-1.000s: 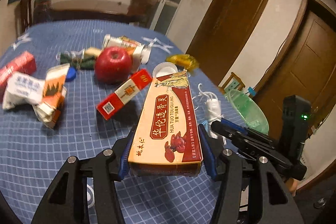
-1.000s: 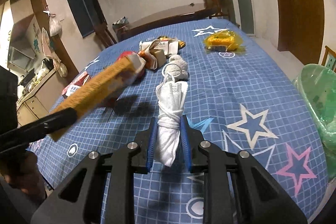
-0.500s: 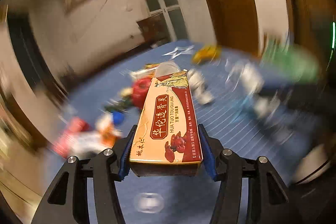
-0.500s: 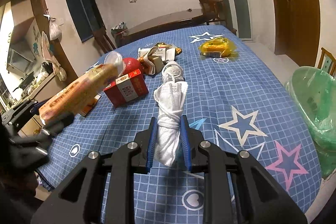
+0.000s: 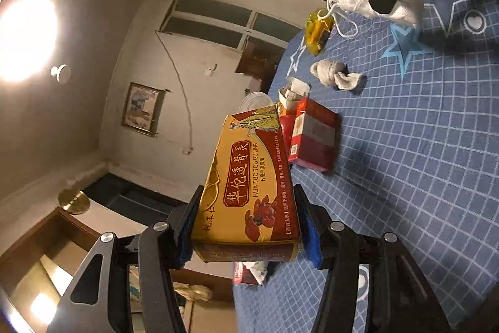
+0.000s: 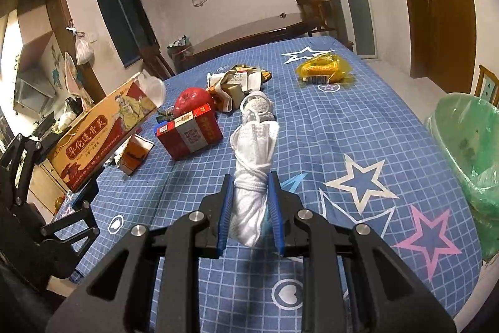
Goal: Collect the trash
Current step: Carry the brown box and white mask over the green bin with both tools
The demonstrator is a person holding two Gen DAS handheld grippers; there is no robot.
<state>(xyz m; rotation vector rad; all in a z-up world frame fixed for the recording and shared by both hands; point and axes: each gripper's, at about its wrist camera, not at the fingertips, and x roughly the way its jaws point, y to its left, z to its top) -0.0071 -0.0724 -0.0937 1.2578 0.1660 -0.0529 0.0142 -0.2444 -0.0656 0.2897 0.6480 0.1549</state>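
Note:
My left gripper (image 5: 246, 227) is shut on a long yellow and red medicine box (image 5: 249, 177), held up in the air and rolled onto its side. The same box (image 6: 99, 130) shows at the left of the right wrist view, off the table's left edge. My right gripper (image 6: 251, 202) is shut on a rolled white face mask (image 6: 254, 170) tied with its own ear loop, just above the blue checked tablecloth (image 6: 358, 130). That mask (image 5: 355, 0) also shows in the left wrist view. A green-lined trash bin (image 6: 467, 152) stands past the table's right edge.
On the cloth lie a red cigarette carton (image 6: 190, 134), a red apple (image 6: 193, 97), a grey sock ball (image 6: 259, 106), a yellow wrapper (image 6: 322, 69), several crumpled packets (image 6: 240, 78) and a small orange box (image 6: 134, 153). A wooden door (image 6: 436, 5) stands behind the bin.
My left gripper has swung away to the left with the box and rolled sideways, so its view is now tilted. The right gripper and the mask have stayed put.

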